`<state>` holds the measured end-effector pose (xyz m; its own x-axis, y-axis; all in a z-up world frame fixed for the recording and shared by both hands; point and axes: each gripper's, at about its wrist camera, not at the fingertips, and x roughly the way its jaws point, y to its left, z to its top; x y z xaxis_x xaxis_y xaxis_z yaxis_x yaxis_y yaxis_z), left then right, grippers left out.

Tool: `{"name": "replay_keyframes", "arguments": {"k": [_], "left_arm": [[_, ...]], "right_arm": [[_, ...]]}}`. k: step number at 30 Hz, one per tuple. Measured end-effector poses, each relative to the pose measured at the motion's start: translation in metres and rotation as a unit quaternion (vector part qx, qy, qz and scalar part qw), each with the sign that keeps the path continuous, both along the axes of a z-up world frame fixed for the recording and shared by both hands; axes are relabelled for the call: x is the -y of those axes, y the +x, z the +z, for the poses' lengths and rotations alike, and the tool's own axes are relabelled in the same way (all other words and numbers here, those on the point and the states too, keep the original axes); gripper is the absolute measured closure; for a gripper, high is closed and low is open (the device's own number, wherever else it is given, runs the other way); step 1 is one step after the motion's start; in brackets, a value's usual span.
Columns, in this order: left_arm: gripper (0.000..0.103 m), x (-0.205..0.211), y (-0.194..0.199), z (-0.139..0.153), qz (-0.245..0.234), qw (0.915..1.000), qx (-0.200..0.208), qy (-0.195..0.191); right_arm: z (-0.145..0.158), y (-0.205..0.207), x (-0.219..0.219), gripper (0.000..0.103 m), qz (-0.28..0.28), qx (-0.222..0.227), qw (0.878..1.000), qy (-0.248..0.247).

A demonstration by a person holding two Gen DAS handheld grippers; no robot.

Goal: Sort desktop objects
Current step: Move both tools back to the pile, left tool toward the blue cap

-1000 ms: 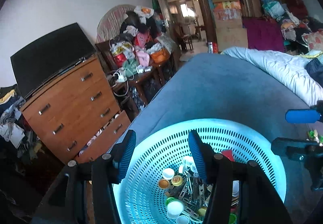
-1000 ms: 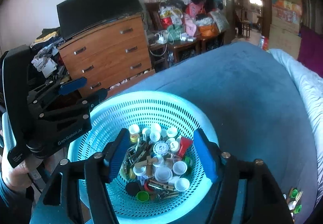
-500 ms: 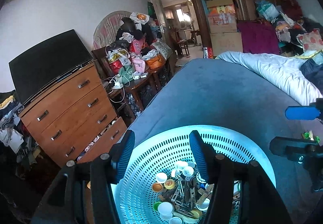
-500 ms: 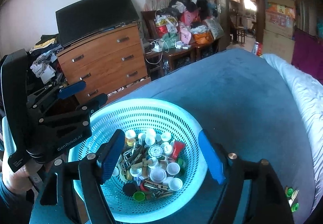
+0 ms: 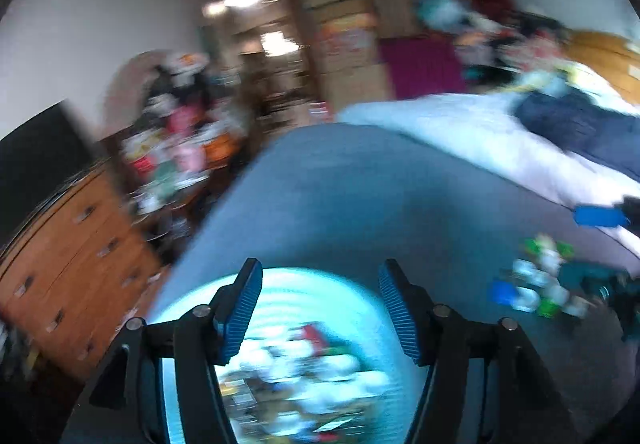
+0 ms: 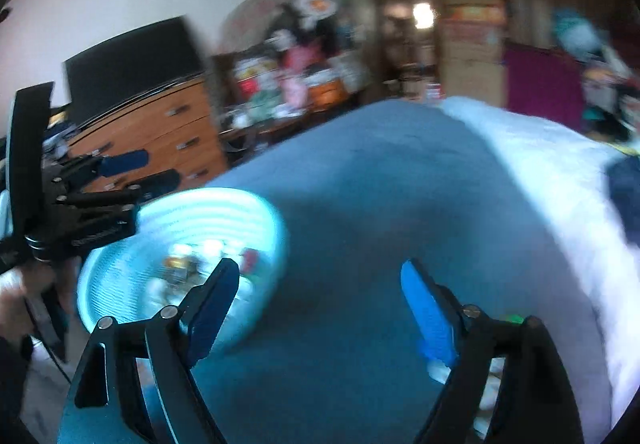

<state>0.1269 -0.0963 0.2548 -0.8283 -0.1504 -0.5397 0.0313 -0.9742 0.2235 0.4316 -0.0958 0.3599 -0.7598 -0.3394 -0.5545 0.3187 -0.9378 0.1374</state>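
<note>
A pale blue perforated basket (image 5: 352, 296) (image 6: 240, 215) full of bottle caps and clothes pegs sits on a blue blanket. My left gripper (image 5: 320, 308) hovers over the basket's far rim, its jaws opening with nothing between them. My right gripper (image 6: 320, 312) is over bare blanket to the right of the basket, jaws opening wide and empty. A small pile of loose caps (image 5: 536, 284) lies on the blanket to the right, and part of the pile (image 6: 514, 319) peeks out behind the right finger (image 6: 428, 320). Both views are blurred by motion.
A white quilt (image 5: 460, 139) (image 6: 540, 171) covers the bed's right side. A wooden chest of drawers (image 5: 68, 256) with a dark screen (image 6: 132, 59) stands left of the bed, with a cluttered table (image 6: 292, 87) and stacked boxes (image 5: 340, 43) behind. A hand (image 6: 16, 296) holds the left gripper.
Both grippers have swung right: the basket has slid left and down in both views, and the loose caps have come into the left wrist view. The right jaws stand wider.
</note>
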Motion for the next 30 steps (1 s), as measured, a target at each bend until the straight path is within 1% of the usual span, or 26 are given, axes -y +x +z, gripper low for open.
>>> {"name": "replay_keyframes", "arguments": {"k": [2,4,5,7,8,10,11,12,15,16,17,18,21,23,24,25,27,30], "left_arm": [[0.04,-0.034,-0.014,-0.017,-0.059,0.9968,0.028,0.046],[0.04,-0.067,-0.031,-0.045,-0.102,0.9904,0.06,0.073],[0.04,-0.084,-0.041,-0.065,-0.119,0.9857,0.082,0.086],[0.04,-0.106,-0.06,-0.101,-0.135,0.9772,0.123,0.108],[0.04,-0.116,-0.069,-0.122,-0.147,0.9715,0.138,0.125],[0.04,-0.133,-0.077,-0.148,-0.151,0.9687,0.148,0.131],[0.04,-0.143,-0.084,-0.162,-0.157,0.967,0.152,0.13],[0.04,-0.149,-0.088,-0.17,-0.162,0.9672,0.152,0.124],[0.04,-0.156,-0.105,-0.189,-0.177,0.9697,0.139,0.095],[0.04,-0.154,-0.112,-0.194,-0.182,0.9703,0.137,0.081],[0.04,-0.155,-0.12,-0.2,-0.189,0.9703,0.14,0.058],[0.04,-0.156,-0.125,-0.204,-0.192,0.9693,0.145,0.049],[0.04,-0.151,-0.136,-0.216,-0.197,0.9655,0.165,0.043],[0.04,-0.148,-0.139,-0.22,-0.206,0.9629,0.169,0.044],[0.04,-0.149,-0.141,-0.224,-0.211,0.9615,0.173,0.035],[0.04,-0.15,-0.143,-0.228,-0.216,0.9592,0.179,0.031],[0.04,-0.158,-0.149,-0.235,-0.238,0.9516,0.194,0.022],[0.04,-0.169,-0.156,-0.238,-0.254,0.9478,0.192,0.018]], "right_arm": [[-0.02,0.012,-0.049,0.019,-0.049,0.019,0.999,-0.012],[-0.048,0.027,-0.099,0.019,-0.099,0.046,0.994,-0.02],[-0.061,0.036,-0.119,0.019,-0.117,0.06,0.991,-0.026],[-0.086,0.053,-0.147,0.019,-0.14,0.082,0.986,-0.03],[-0.095,0.06,-0.156,0.019,-0.148,0.09,0.984,-0.032],[-0.12,0.075,-0.176,0.019,-0.161,0.111,0.98,-0.042],[-0.129,0.08,-0.183,0.019,-0.165,0.117,0.978,-0.046],[-0.139,0.085,-0.189,0.019,-0.167,0.124,0.977,-0.052],[-0.157,0.096,-0.197,0.019,-0.168,0.128,0.975,-0.066],[-0.161,0.097,-0.199,0.019,-0.168,0.128,0.975,-0.072],[-0.165,0.099,-0.201,0.019,-0.17,0.127,0.974,-0.078],[-0.168,0.1,-0.202,0.019,-0.173,0.125,0.973,-0.083],[-0.172,0.096,-0.207,0.019,-0.178,0.123,0.971,-0.1],[-0.173,0.095,-0.21,0.019,-0.18,0.118,0.971,-0.108],[-0.174,0.095,-0.21,0.019,-0.182,0.116,0.97,-0.11],[-0.175,0.095,-0.211,0.019,-0.183,0.116,0.97,-0.112],[-0.178,0.094,-0.213,0.019,-0.184,0.118,0.969,-0.116],[-0.18,0.093,-0.215,0.019,-0.186,0.117,0.968,-0.119]]}}
